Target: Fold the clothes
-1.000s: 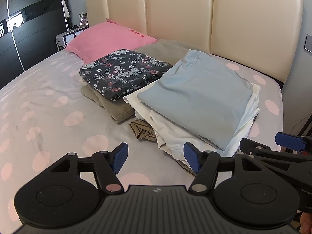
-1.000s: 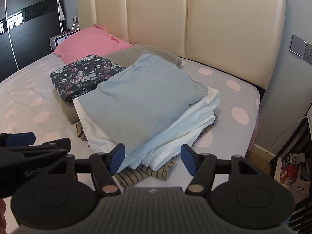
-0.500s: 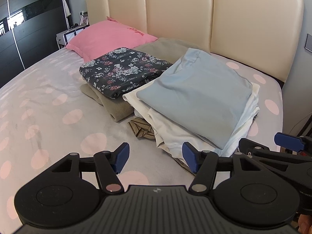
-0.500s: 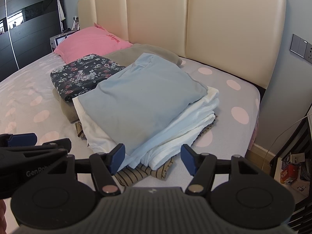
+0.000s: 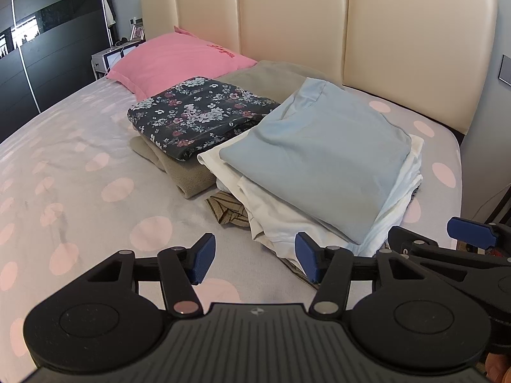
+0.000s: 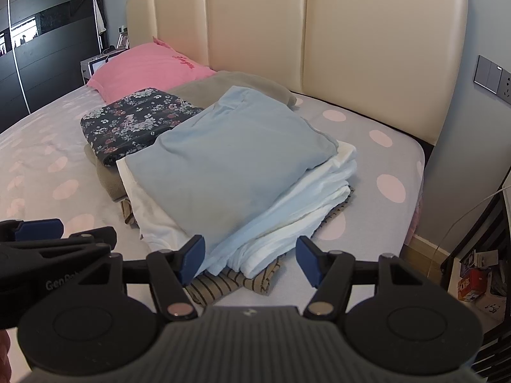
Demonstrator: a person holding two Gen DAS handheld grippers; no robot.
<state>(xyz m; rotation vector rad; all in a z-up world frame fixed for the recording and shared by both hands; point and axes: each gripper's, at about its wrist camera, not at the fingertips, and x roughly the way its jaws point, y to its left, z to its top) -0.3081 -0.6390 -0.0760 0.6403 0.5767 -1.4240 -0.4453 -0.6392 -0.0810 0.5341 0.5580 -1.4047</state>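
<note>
Folded stack, blue shirt (image 5: 319, 156) topmost, on bed (image 5: 80, 146) before both empty tools, left tool (image 5: 252, 257) closing, right tool (image 6: 249, 260) spread; risk: a low nudge at the overhanging white layers (image 6: 287, 223) topples the pile.

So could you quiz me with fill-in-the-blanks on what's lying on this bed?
1. The top garment of the nearer stack is light ____.
2. The floral garment lies on a ____ one.
3. The pillow by the headboard is ____.
4. At the very bottom of the nearer stack lies a ____ garment.

Missing words: blue; beige; pink; striped
</note>
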